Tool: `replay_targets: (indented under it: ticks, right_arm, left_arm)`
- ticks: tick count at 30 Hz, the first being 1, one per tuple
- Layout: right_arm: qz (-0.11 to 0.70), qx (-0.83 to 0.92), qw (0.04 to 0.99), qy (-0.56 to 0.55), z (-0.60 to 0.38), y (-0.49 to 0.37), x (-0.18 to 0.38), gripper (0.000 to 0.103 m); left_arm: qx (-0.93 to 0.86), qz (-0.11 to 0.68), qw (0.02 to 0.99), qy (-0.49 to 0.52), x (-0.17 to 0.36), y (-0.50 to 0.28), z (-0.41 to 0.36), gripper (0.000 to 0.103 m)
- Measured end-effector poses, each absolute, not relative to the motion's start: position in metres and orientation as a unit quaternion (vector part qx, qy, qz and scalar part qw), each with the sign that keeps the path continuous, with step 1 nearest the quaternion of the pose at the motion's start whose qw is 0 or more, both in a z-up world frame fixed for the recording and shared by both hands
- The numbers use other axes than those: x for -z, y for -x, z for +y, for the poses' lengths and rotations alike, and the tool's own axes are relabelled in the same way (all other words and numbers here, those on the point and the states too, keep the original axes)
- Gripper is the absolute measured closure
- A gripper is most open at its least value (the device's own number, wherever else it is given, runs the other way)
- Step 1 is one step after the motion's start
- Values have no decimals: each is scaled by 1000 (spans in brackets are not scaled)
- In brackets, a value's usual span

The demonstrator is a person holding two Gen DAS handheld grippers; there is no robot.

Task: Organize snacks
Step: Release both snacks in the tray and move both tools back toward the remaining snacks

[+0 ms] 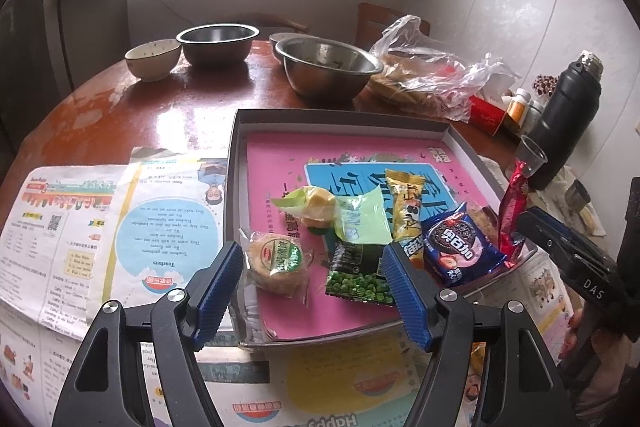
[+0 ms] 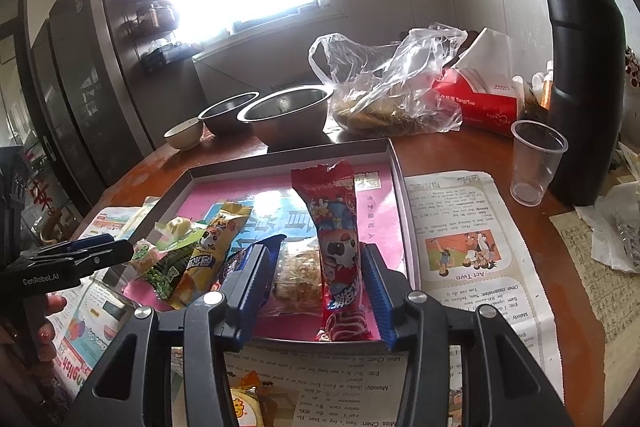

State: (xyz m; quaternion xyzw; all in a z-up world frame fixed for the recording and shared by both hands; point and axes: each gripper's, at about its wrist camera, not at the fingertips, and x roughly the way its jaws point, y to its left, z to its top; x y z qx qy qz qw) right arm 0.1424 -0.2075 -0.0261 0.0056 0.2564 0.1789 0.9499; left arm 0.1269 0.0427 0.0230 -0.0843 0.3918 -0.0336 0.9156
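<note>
The left gripper (image 1: 312, 287) hangs wide apart over the green pea packet (image 1: 358, 277). The right gripper (image 2: 316, 291) stands apart around the red snack stick (image 2: 340, 247) (contact unclear) inside the grey box lid (image 2: 280, 157); steel bowls (image 2: 286, 117) beyond.

snacks (image 1: 360, 227) in tray (image 1: 256, 131) | bowls (image 1: 328, 67) behind tray

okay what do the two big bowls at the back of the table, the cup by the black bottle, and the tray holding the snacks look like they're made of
Big bowls: probably stainless steel, grey with a shiny, reflective rim. Cup: thin clear plastic; the table shows through it. Tray: looks like a cardboard box lid, with thin matte grey walls and a printed pink sheet inside, though stiff plastic can't be excluded.
</note>
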Motion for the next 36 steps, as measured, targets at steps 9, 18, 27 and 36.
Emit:
replay_targets:
  ticks: [9,18,27,36]
  right_arm:
    - [240,-184,953,-6,-206,-133,16,47]
    - [232,-192,954,-1,-203,-123,10,46]
    - [223,-196,955,7,-201,-113,2,46]
    - [215,-201,956,14,-198,-100,-4,46]
  left_arm:
    - [36,381,920,82,-32,-120,42,26]
    - [40,373,924,78,-42,-113,40,26]
    - [49,364,927,77,-52,-103,38,25]
    - [58,361,928,71,-58,-94,34,25]
